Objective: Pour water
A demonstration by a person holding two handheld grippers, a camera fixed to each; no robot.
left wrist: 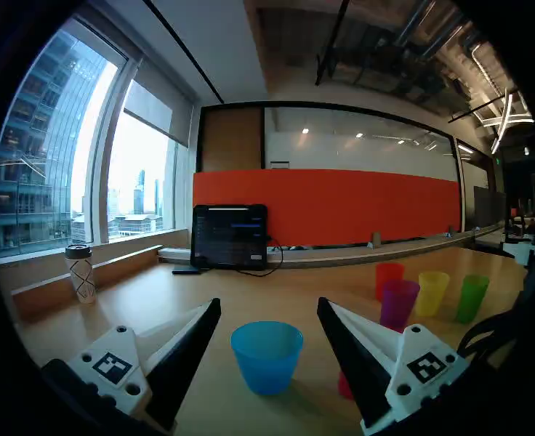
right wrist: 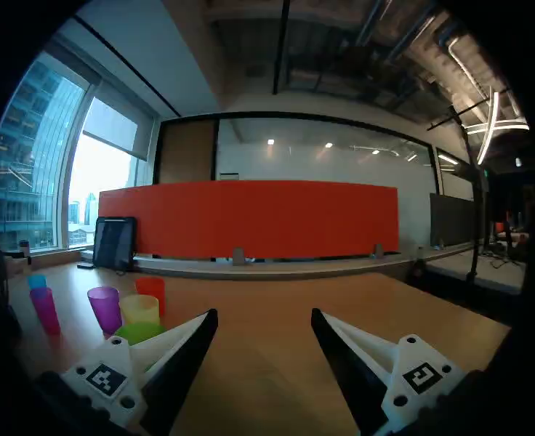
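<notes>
Blue cup (left wrist: 266,356) just ahead of spread left tongs (left wrist: 268,301); bottle (left wrist: 81,272) by window (left wrist: 57,167).

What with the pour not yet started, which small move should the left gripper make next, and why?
Probably ease the left gripper forward, then close on the blue cup: it stands upright, centred just ahead of the open fingers, untouched.

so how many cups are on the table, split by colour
blue cup: 1
red cup: 1
purple cup: 1
yellow cup: 1
green cup: 1
pink cup: 1
total: 6
</notes>
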